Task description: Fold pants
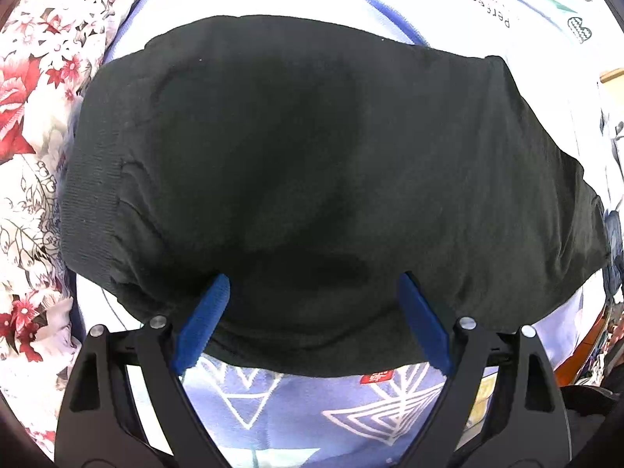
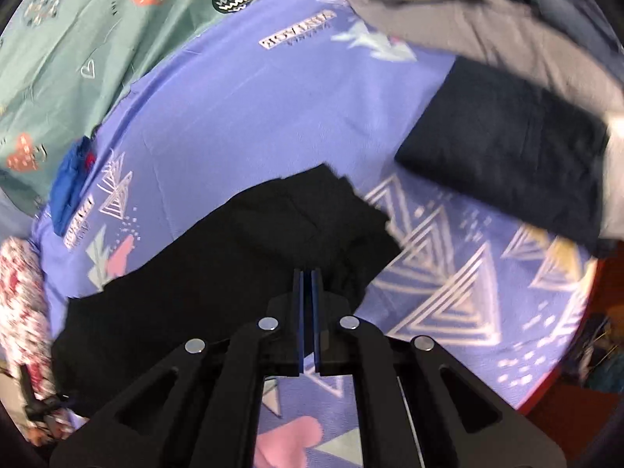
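The black pants [image 1: 312, 156] lie as a folded bundle on the blue patterned sheet [image 1: 273, 409] and fill most of the left wrist view, with a ribbed cuff at the left end. My left gripper [image 1: 314, 279] points straight down over their near edge, open, its blue pads [image 1: 206, 312] resting on the cloth. In the right wrist view the same pants [image 2: 234, 265] stretch from the lower left to a folded corner at the middle. My right gripper [image 2: 311, 273] is shut above their right edge. I see no cloth pinched between its pads.
A folded dark navy garment [image 2: 507, 148] and grey clothes [image 2: 468, 23] lie at the far right. A green heart-print sheet [image 2: 78, 46] lies beyond, with a small blue cloth [image 2: 68, 187] at the left. Floral fabric [image 1: 31, 97] borders the left side. The bed edge [image 2: 561, 390] drops off at the right.
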